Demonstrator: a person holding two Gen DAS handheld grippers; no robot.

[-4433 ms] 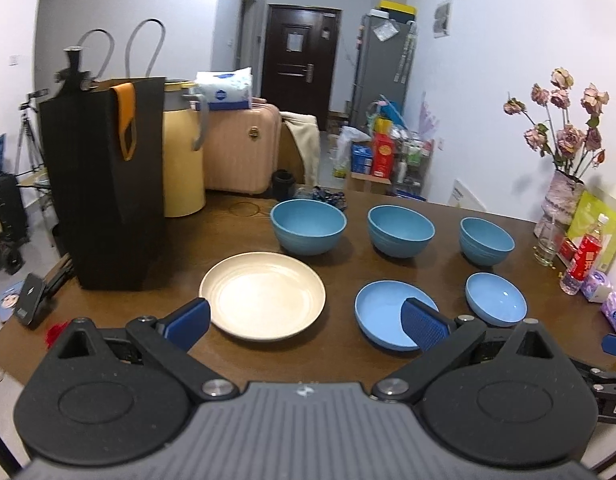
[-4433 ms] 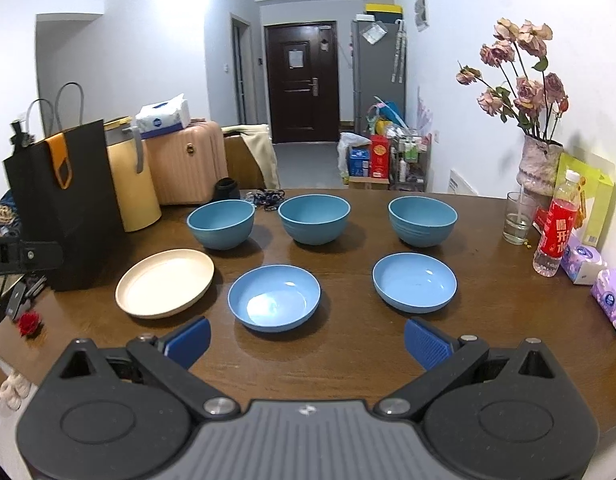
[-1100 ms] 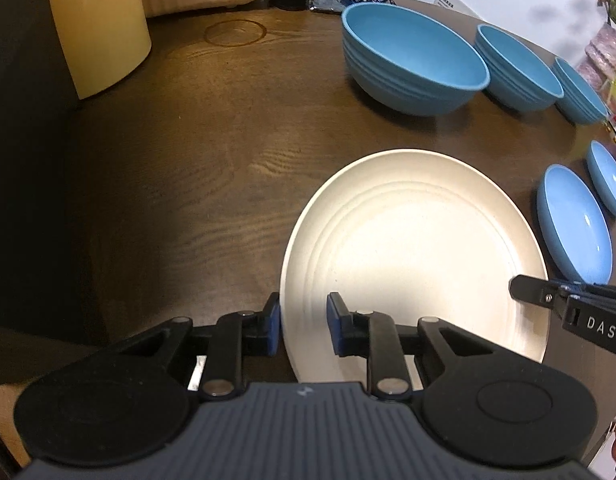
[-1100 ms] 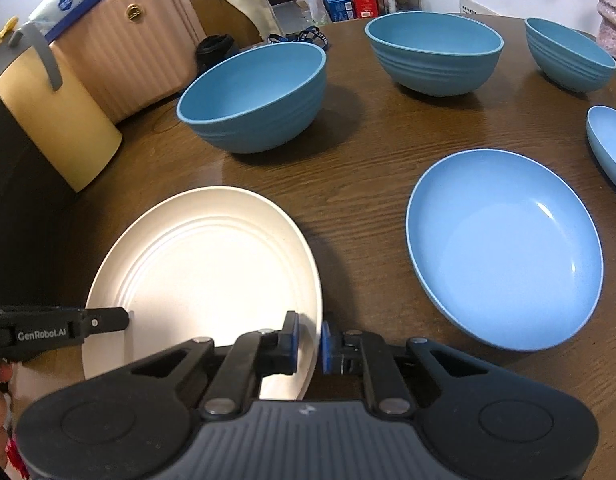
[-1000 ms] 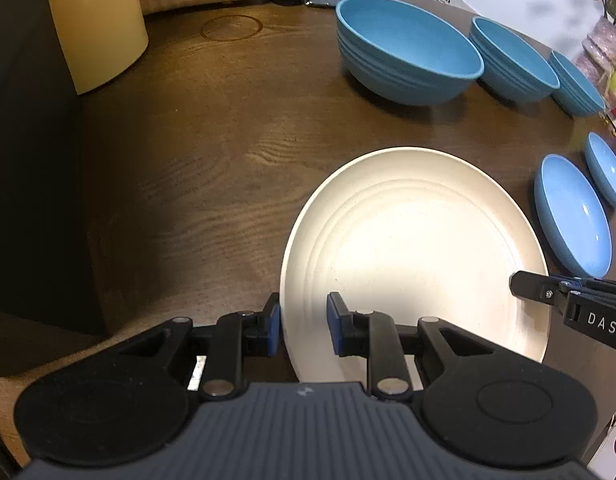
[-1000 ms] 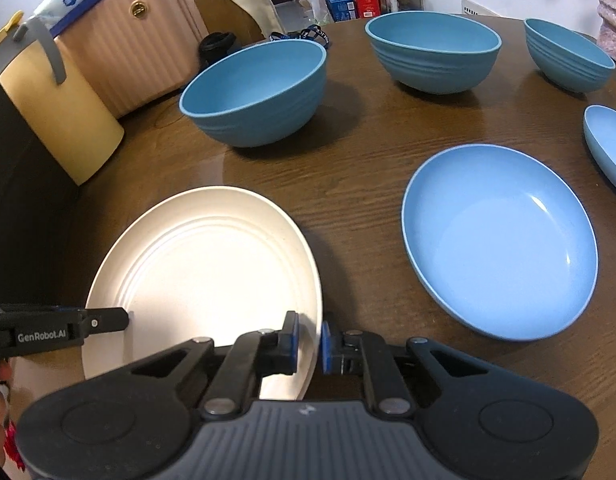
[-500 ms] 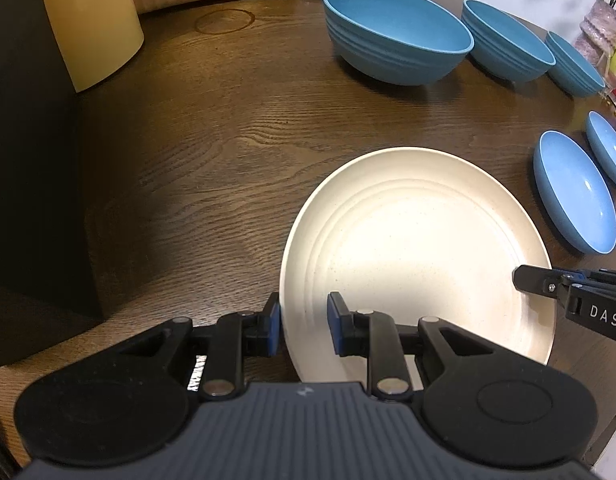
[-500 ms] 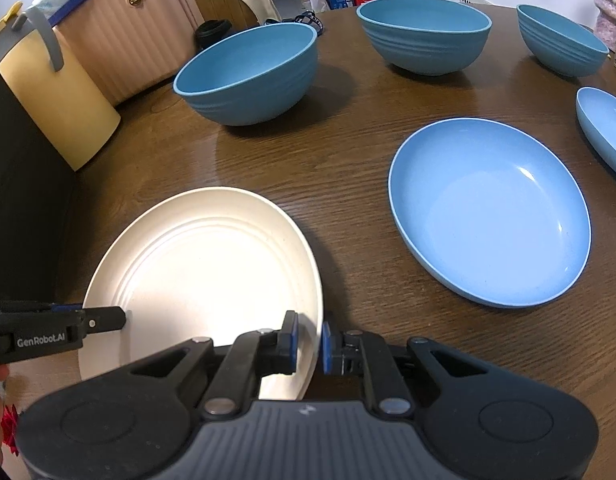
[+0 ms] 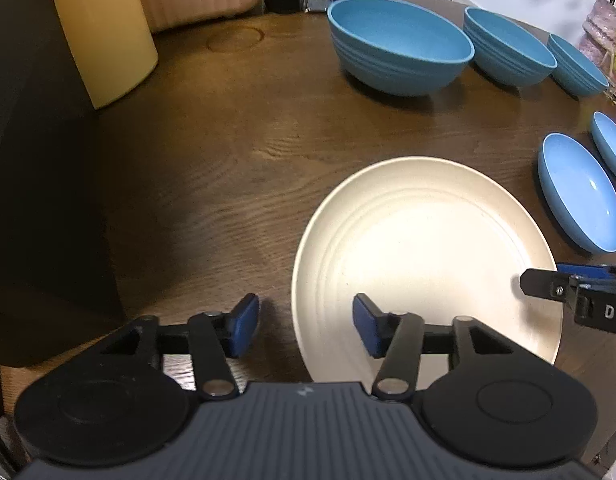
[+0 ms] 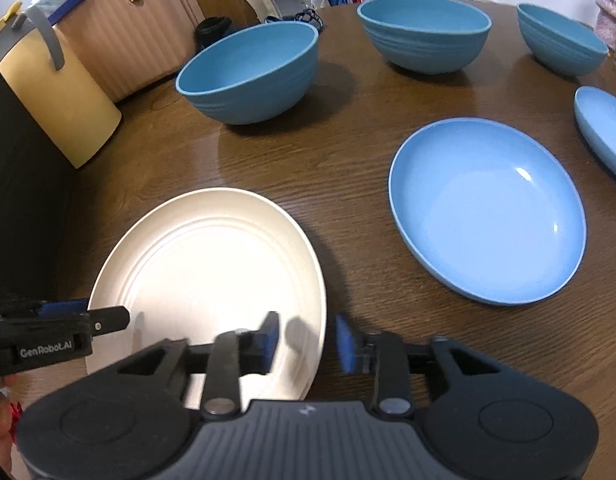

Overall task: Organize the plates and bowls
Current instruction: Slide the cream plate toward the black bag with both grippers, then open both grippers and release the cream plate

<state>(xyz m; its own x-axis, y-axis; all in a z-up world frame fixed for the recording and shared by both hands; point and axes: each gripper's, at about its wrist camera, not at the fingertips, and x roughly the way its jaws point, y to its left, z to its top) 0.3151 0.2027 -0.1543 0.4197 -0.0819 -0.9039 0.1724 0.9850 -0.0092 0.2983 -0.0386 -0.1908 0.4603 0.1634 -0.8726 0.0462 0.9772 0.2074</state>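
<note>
Grippers let go of the cream plate

Plate rim sits between both pairs of jaws, yet neither presses on it now. The left gripper [image 9: 305,326] straddles the left edge of the cream plate [image 9: 424,248], its jaws opening, blue pads standing clear on either side of the rim. The right gripper [image 10: 307,342] does the same at the plate's right edge — jaws opening, rim in the gap, no contact visible. Two grips on opposite sides suit a wide, shallow plate, which would tip if pinched at one point only. The plate lies flat near the front edge of the table [image 9: 227,152], toward its left side, so this looks like a set-down just being finished.

Just beyond to the right lies a blue plate [image 10: 488,212], with a second blue plate [image 10: 604,128] further toward the right edge. They are well apart from one another, not stacked — that sorting probably remains.

Toward the back edge stand three blue bowls in a row: the left bowl [image 10: 251,72], the middle bowl [image 10: 424,36] and the right bowl [image 10: 560,38], each separate. A yellow jug [image 10: 51,100] occupies the back left corner.
</note>
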